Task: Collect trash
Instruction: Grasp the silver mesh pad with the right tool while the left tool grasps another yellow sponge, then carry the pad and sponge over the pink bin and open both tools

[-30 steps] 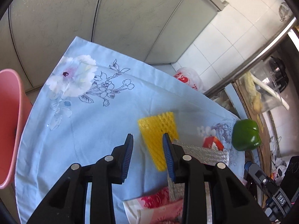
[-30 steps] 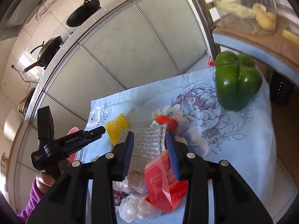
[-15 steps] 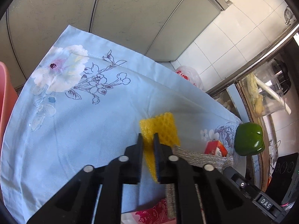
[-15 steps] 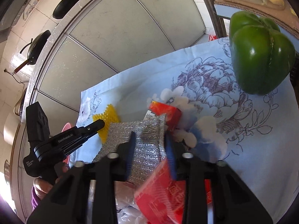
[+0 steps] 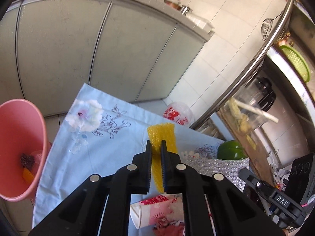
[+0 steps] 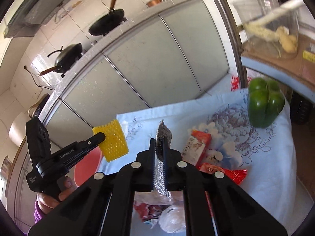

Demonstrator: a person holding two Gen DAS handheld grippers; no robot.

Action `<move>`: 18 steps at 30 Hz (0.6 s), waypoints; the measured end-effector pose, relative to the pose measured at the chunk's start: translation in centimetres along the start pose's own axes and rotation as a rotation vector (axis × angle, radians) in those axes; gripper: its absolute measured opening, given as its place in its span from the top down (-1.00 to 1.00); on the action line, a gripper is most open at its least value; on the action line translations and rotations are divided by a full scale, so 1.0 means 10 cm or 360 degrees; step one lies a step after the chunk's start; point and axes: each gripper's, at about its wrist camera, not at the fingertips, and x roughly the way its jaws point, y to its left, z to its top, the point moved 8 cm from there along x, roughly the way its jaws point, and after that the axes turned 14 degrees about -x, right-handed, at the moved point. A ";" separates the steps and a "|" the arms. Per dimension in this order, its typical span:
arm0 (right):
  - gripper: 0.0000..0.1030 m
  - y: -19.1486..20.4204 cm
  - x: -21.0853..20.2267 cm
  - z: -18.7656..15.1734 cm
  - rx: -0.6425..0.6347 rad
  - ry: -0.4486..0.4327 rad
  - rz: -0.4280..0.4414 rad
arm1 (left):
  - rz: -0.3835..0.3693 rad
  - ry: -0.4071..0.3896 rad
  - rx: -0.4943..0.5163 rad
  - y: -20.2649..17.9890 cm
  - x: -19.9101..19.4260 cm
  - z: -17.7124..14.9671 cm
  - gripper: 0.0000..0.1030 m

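Note:
My left gripper (image 5: 156, 144) is shut on a yellow foam net (image 5: 163, 132) and holds it above the blue flowered tablecloth (image 5: 88, 157). The right wrist view shows the same yellow foam net (image 6: 113, 141) hanging from the left gripper (image 6: 101, 136). My right gripper (image 6: 158, 142) is closing, and its pads press on a silver bubble-wrap sheet (image 6: 163, 131), lifted off the table. In the left wrist view, that silver sheet (image 5: 214, 165) shows at the right. A pink bin (image 5: 21, 118) stands left of the table with a few scraps inside.
A green pepper (image 6: 263, 106) sits at the table's far right corner. A red box (image 6: 196, 147), a red wrapper (image 6: 226, 174), a pink printed wrapper (image 5: 157, 210) and a clear plastic bag (image 6: 173, 218) lie near me. Grey cabinets stand behind.
Both grippers went from open to shut, the left on the yellow net, the right on the silver sheet. Both have since risen with their pieces, and the pink bin has come into the left view.

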 end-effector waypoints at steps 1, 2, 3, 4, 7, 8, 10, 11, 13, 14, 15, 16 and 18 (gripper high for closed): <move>0.87 0.06 -0.06 0.04 -0.0014 -0.0026 0.0003 | -0.0012 -0.0021 0.0001 0.00 -0.08 0.01 0.85; 0.86 0.11 -0.11 0.06 -0.0025 -0.0045 0.0004 | -0.0019 -0.0049 0.0007 0.00 -0.18 0.03 0.85; 0.86 0.16 -0.15 0.09 -0.0037 -0.0064 0.0002 | -0.0018 -0.0077 0.0012 0.02 -0.26 0.04 0.85; 0.86 0.20 -0.17 0.09 -0.0046 -0.0076 0.0003 | -0.0017 -0.0105 0.0017 0.05 -0.36 0.05 0.85; 0.86 0.38 -0.22 0.11 -0.0089 -0.0108 0.0012 | -0.0002 -0.0176 0.0025 0.17 -0.62 0.06 0.85; 0.87 0.46 -0.21 0.12 -0.0107 -0.0116 0.0016 | 0.0011 -0.0199 0.0026 0.23 -0.71 0.07 0.85; 0.87 0.63 -0.18 0.13 -0.0132 -0.0130 0.0044 | 0.0040 -0.0242 0.0028 0.34 -0.86 0.08 0.85; 0.86 0.71 -0.16 0.14 -0.0144 -0.0134 0.0061 | 0.0064 -0.0274 0.0028 0.43 -0.95 0.10 0.85; 0.86 0.90 -0.09 0.16 -0.0177 -0.0147 0.0102 | 0.0112 -0.0332 0.0026 0.62 -1.11 0.15 0.85; 0.86 1.02 -0.05 0.18 -0.0199 -0.0152 0.0125 | 0.0137 -0.0358 0.0020 0.71 -1.18 0.17 0.85; 0.86 1.13 0.00 0.20 -0.0221 -0.0150 0.0152 | 0.0157 -0.0377 0.0010 0.80 -1.23 0.20 0.85; 0.86 1.22 0.04 0.22 -0.0237 -0.0148 0.0175 | 0.0177 -0.0396 -0.0005 0.90 -1.29 0.23 0.85; 0.86 1.48 0.15 0.27 -0.0293 -0.0138 0.0231 | 0.0219 -0.0438 -0.0047 1.13 -1.43 0.29 0.85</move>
